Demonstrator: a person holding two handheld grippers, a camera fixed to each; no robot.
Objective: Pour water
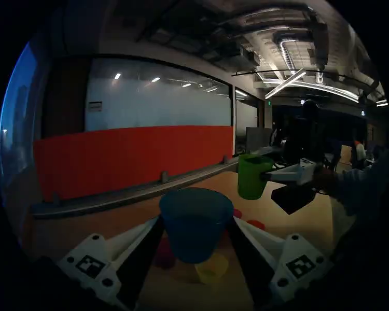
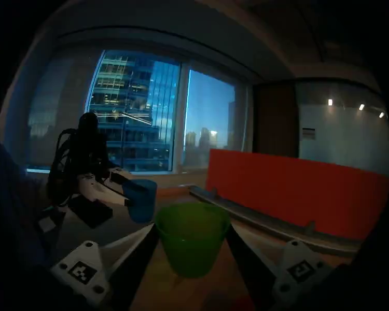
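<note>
Between the two fingers of my left gripper [image 1: 197, 224] sits a blue cup [image 1: 195, 236], upright and pinched from both sides above a wooden table [image 1: 308, 228]. My right gripper [image 2: 192, 228] clamps a green cup [image 2: 192, 243] the same way, its mouth facing up. In the left gripper view, the green cup is farther off and to the right of the blue cup, apart from it, with its rim higher. I cannot tell whether either cup holds water. On the table under the blue cup lies a yellow piece [image 1: 211, 267], too blurred to identify. Beyond the table runs an orange-red wall panel [image 1: 132, 155]. A window [image 2: 137, 129] shows lit towers against a blue sky.
</note>
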